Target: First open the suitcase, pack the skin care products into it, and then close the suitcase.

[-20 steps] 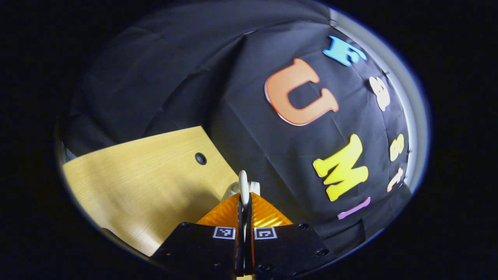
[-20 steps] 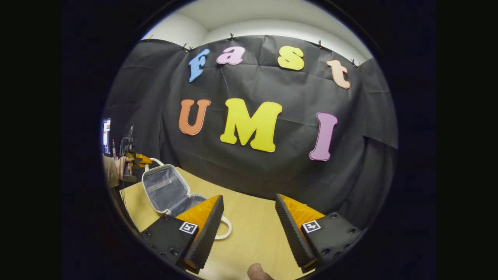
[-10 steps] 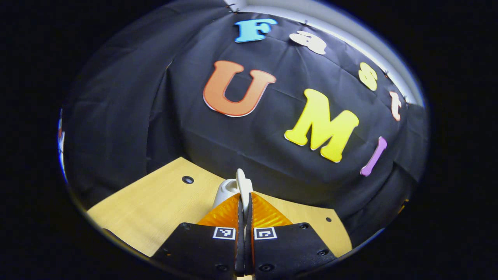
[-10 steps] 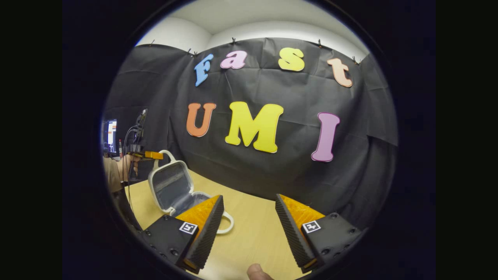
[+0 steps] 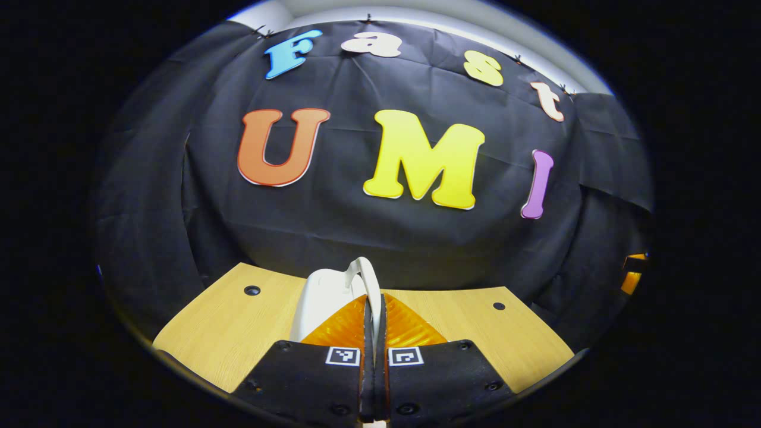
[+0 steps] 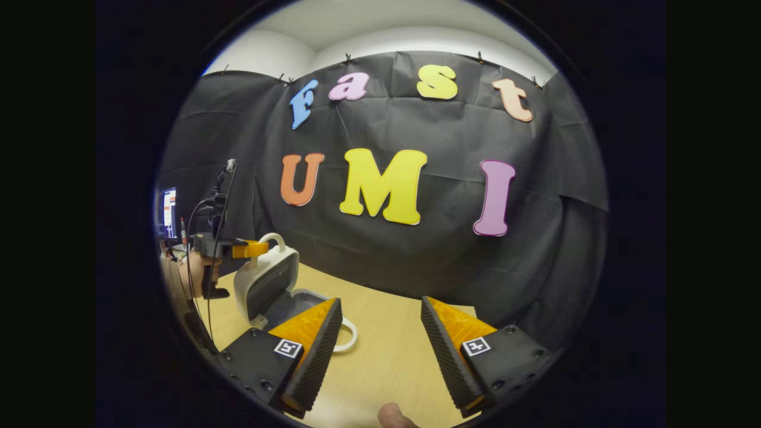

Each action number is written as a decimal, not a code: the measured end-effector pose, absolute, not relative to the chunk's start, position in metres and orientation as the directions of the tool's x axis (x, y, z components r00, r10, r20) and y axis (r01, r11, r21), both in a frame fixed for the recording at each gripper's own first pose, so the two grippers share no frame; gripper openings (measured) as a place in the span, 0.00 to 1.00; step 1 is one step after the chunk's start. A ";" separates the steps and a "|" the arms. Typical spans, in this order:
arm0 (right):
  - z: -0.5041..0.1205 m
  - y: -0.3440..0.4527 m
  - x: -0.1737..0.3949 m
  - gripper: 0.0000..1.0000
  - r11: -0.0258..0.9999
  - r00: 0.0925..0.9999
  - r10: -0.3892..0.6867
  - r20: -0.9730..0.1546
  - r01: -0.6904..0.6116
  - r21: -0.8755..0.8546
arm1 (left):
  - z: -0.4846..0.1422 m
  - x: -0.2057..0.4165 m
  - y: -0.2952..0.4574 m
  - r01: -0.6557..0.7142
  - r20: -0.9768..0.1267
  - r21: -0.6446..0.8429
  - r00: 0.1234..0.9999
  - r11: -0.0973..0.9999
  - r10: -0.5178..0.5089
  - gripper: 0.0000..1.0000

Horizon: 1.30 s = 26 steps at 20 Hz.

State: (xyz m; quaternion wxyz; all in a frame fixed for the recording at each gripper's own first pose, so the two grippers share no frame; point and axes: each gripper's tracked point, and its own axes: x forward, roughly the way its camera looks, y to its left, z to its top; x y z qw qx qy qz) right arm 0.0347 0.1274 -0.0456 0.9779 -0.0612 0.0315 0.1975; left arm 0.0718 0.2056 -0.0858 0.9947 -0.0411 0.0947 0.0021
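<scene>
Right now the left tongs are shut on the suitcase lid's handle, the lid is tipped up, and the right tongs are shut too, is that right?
Not quite: the right tongs are open, their fingers standing well apart over the table, as the right gripper view shows. The rest holds: the left tongs are shut on the lid's handle, and the suitcase lid is tipped up.
</scene>
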 end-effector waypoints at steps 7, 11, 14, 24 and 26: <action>-0.050 0.100 0.034 0.79 0.942 0.944 0.314 -0.098 -0.323 -0.095 | -0.159 0.094 0.093 0.174 -0.332 0.083 0.933 0.981 -0.137 0.03; -0.052 0.081 0.033 0.77 0.956 0.958 0.268 -0.102 -0.278 -0.093 | -0.204 0.112 0.068 0.241 -0.443 0.197 0.887 0.950 -0.133 0.04; -0.054 0.068 0.033 0.77 0.965 0.965 0.238 -0.109 -0.248 -0.084 | -0.242 0.119 0.064 0.266 -0.524 0.231 0.845 0.936 -0.110 0.04; -0.020 0.015 0.046 0.79 0.984 0.991 0.132 -0.027 -0.134 -0.117 | -0.261 0.115 0.059 0.186 -0.568 0.223 0.823 0.957 -0.027 0.57; -0.007 0.011 0.051 0.77 0.986 0.992 0.122 -0.008 -0.122 -0.116 | -0.235 0.120 0.063 0.140 -0.512 0.183 0.859 0.973 -0.027 0.80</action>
